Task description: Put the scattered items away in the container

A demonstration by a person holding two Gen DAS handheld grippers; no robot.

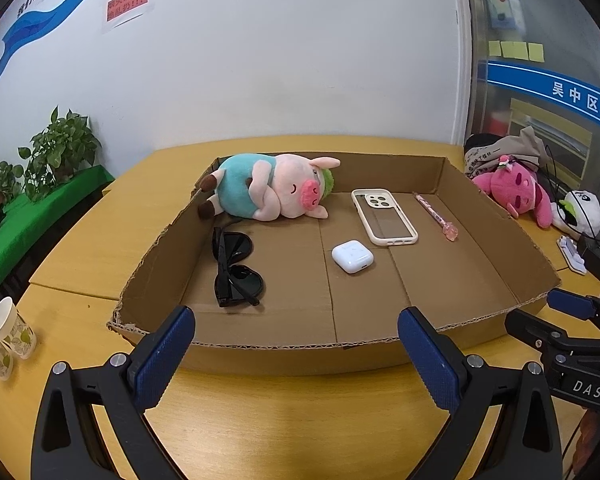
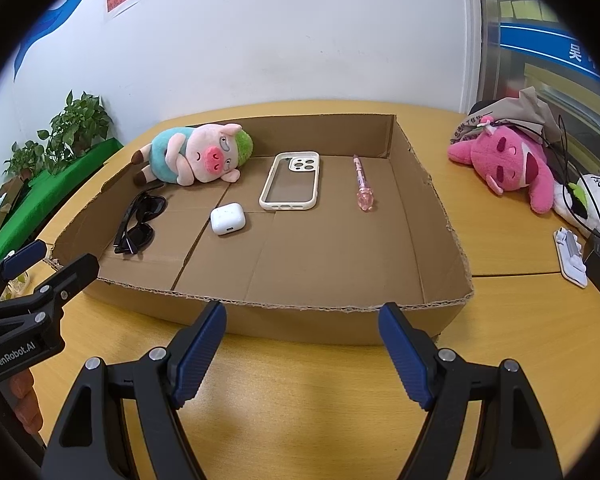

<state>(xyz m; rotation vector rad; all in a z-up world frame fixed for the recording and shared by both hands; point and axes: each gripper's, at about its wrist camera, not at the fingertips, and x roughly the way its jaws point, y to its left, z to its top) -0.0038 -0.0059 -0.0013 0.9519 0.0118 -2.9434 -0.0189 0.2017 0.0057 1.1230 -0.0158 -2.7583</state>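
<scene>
A shallow cardboard box point(image 1: 284, 354) point(image 2: 324, 320) lies on the wooden table. Inside it lie a pig plush point(image 1: 268, 188) point(image 2: 192, 156), black sunglasses point(image 1: 236, 268) point(image 2: 140, 220), a white earbud case point(image 1: 353, 256) point(image 2: 228, 219), a cream phone case point(image 1: 384, 216) point(image 2: 292, 186) and a pink pen point(image 1: 434, 216) point(image 2: 362, 182). My left gripper point(image 1: 296, 320) is open and empty in front of the box's near wall. My right gripper point(image 2: 302, 316) is open and empty at the near wall too. Each gripper shows at the edge of the other's view.
A pink plush point(image 1: 516, 192) point(image 2: 508, 164), a panda plush point(image 1: 582, 212) point(image 2: 592, 204) and a grey bag point(image 2: 516, 116) lie on the table right of the box. Paper cups point(image 1: 8, 340) stand at the left. Potted plants point(image 1: 60, 148) point(image 2: 76, 128) stand on a green ledge.
</scene>
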